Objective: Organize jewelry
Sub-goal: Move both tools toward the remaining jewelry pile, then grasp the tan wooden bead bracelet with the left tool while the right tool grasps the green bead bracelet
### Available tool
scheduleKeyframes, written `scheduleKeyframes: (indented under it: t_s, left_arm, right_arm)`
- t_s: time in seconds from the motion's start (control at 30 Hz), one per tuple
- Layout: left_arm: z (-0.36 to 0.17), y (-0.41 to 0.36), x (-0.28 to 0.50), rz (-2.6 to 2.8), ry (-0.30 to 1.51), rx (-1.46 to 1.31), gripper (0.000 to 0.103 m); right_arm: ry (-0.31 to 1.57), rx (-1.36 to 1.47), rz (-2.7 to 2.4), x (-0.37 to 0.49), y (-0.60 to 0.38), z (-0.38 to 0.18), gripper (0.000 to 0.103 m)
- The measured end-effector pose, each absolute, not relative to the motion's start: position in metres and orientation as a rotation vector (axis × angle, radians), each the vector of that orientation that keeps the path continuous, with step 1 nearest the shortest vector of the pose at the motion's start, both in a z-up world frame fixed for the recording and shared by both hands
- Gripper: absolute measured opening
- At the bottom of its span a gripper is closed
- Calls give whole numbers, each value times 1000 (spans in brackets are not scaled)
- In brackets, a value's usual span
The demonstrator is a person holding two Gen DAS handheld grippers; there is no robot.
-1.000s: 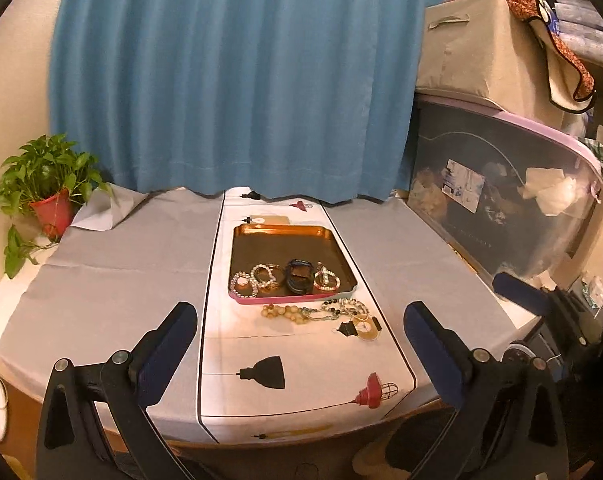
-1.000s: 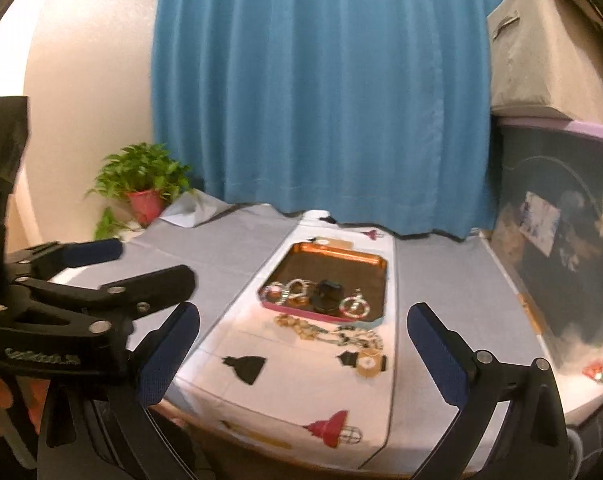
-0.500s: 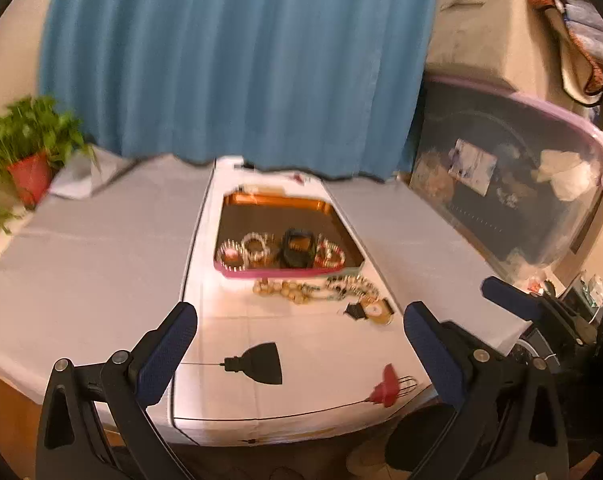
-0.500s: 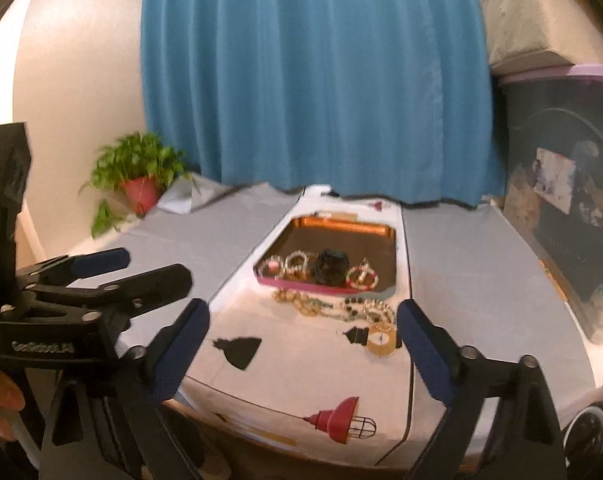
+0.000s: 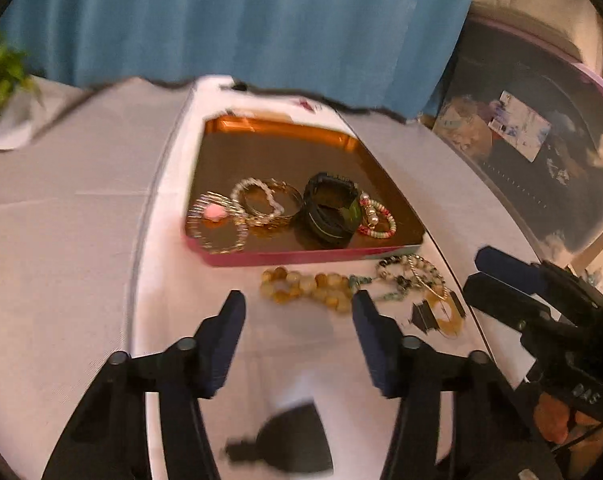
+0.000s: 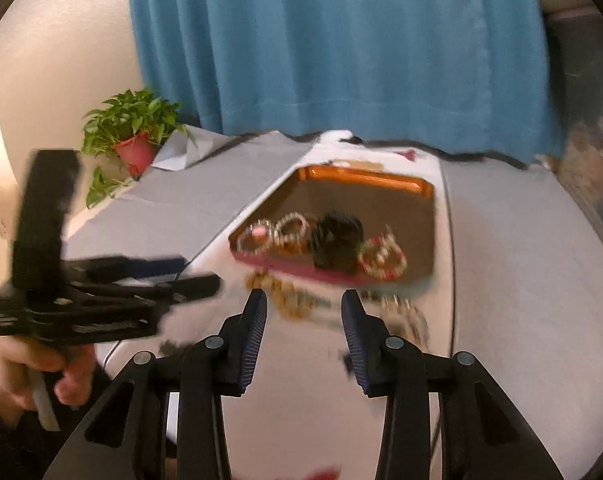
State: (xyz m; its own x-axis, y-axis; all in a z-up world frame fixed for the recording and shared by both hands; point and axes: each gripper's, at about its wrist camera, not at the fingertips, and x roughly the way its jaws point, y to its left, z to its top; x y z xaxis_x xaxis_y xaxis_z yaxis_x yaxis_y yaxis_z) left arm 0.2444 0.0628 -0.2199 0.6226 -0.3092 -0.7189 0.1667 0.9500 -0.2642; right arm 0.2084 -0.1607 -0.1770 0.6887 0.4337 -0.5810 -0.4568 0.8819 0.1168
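While a blue curtain (image 5: 237, 20) hangs behind it, the counter (image 5: 61, 208) carries a white runner (image 5: 301, 344) down its middle, printed with black lamp shapes. A dark storage bin (image 5: 541, 168) stands at the right edge, and a potted plant (image 6: 131, 132) sits at the far left. On the runner rests a copper tray (image 5: 281, 128) with a pink front wall. Inside it, along the near side, lie a gold bangle with a pink charm (image 5: 215, 224), a pearl bracelet (image 5: 261, 204), a black watch (image 5: 331, 210) and a red-and-green bead bracelet (image 5: 377, 218). Just in front of the tray, on the runner, lies an amber bead necklace (image 5: 305, 286), with a tangle of darker beads (image 5: 409, 276) and an amber pendant (image 5: 441, 312) to its right. The left tool (image 5: 299, 308) hovers just short of the amber beads, its jaws just narrowed to about half, nothing between them. The right tool (image 6: 303, 310) is likewise half closed and empty, above the blurred necklaces.
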Motion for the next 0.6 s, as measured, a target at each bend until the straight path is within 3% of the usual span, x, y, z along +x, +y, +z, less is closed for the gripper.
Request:
scheduleKeyframes:
  t_s: [0.1, 0.2, 0.33, 0.43, 0.57, 0.6]
  left_arm:
    - [-236, 56, 256, -288, 887, -122, 48]
    - [-248, 58, 256, -268, 901, -76, 49]
    - [-250, 63, 267, -278, 916, -79, 50]
    - [-251, 61, 277, -278, 913, -59, 50]
    - [-252, 48, 284, -275, 913, 38, 49]
    - [-253, 45, 284, -272, 909, 62, 49]
  right_arm:
    - [635, -57, 543, 230, -155, -191, 59]
    - [689, -35, 582, 239, -156, -219, 60]
    - [724, -223, 601, 239, -136, -238, 60]
    - [725, -238, 631, 242, -128, -241, 58]
    - [756, -247, 646, 251, -125, -246, 42]
    - [755, -237, 649, 253, -126, -245, 41]
